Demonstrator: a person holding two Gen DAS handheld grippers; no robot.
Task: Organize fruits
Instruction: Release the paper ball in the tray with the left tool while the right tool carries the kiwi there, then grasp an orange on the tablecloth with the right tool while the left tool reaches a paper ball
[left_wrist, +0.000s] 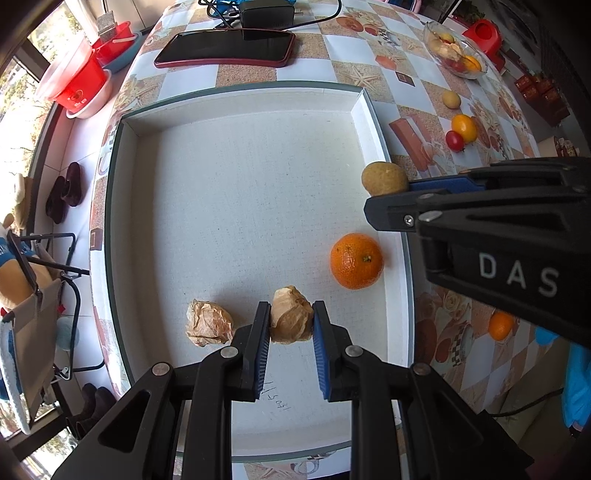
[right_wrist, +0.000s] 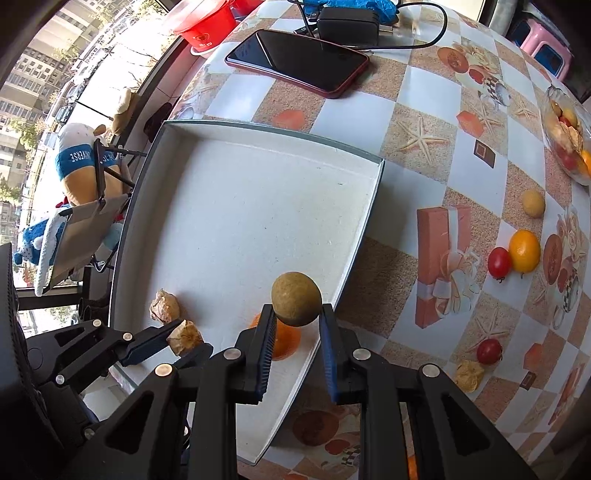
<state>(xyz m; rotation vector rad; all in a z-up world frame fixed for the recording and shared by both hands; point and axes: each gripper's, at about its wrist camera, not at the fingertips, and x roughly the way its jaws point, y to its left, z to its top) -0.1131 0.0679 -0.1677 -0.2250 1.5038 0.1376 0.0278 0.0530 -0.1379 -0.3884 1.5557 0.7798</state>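
Note:
A white shallow box (left_wrist: 236, 206) lies on the table; it also shows in the right wrist view (right_wrist: 258, 206). My left gripper (left_wrist: 290, 321) is shut on a papery husked fruit (left_wrist: 291, 315) resting on the box floor, seen too in the right wrist view (right_wrist: 184, 338). A second husked fruit (left_wrist: 208, 323) lies just left of it. An orange (left_wrist: 356, 260) sits in the box near its right wall. My right gripper (right_wrist: 297, 314) is shut on a round brown fruit (right_wrist: 296, 298) and holds it above the box's right edge, over the orange (right_wrist: 286, 341).
On the tablecloth right of the box lie a yellow tomato (right_wrist: 524, 250), red tomatoes (right_wrist: 499, 261), a pale round fruit (right_wrist: 533, 202) and a husked fruit (right_wrist: 468, 374). A glass fruit bowl (right_wrist: 567, 144) stands far right. A phone (left_wrist: 225, 48) and charger (left_wrist: 267, 14) lie behind the box.

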